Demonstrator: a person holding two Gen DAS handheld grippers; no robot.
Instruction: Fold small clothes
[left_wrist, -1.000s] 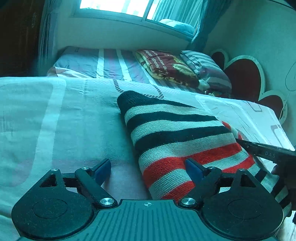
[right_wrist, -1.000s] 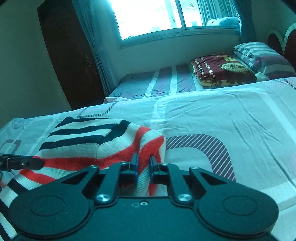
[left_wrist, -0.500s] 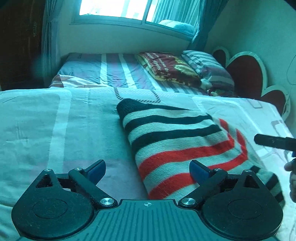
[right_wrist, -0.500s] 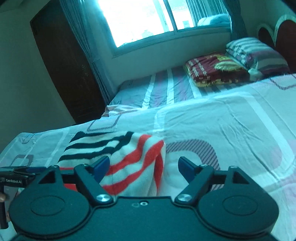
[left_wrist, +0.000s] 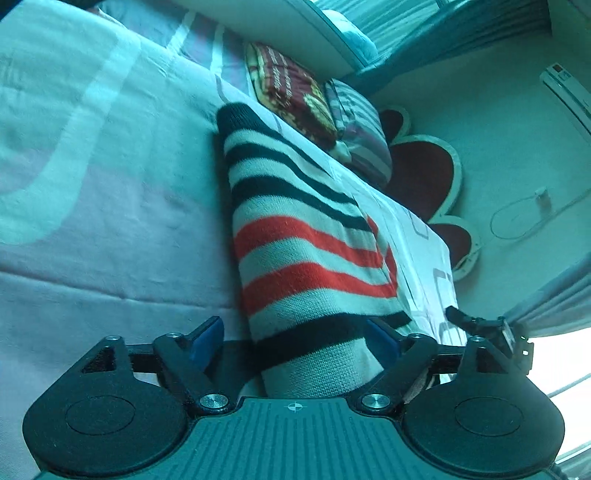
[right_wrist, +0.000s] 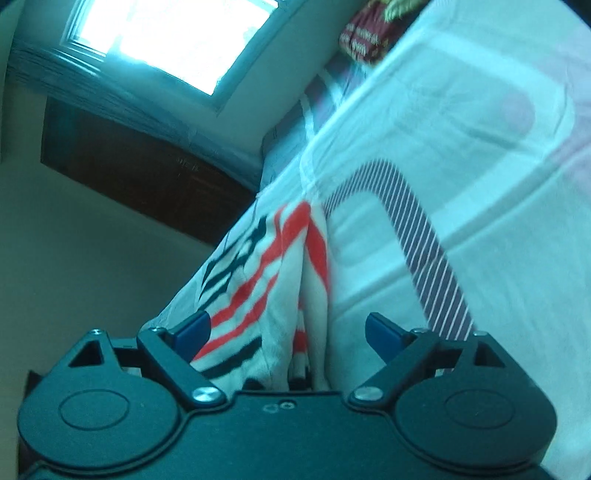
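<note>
A striped knit garment, white with black and red bands, lies folded lengthwise on the bed sheet. My left gripper is open, its blue-padded fingers either side of the garment's near end. In the right wrist view the same garment lies along the sheet with a raised fold. My right gripper is open, its fingers straddling the garment's near edge. The right gripper's tip also shows in the left wrist view, at the garment's right side.
A folded dark red blanket and a striped pillow lie at the bed's head. A heart-shaped headboard stands against the wall. A window and dark wardrobe are behind.
Both cameras have tilted sharply and moved down close to the garment's near end. The right gripper, shut on the fold a second ago, stays open as half a second ago.
</note>
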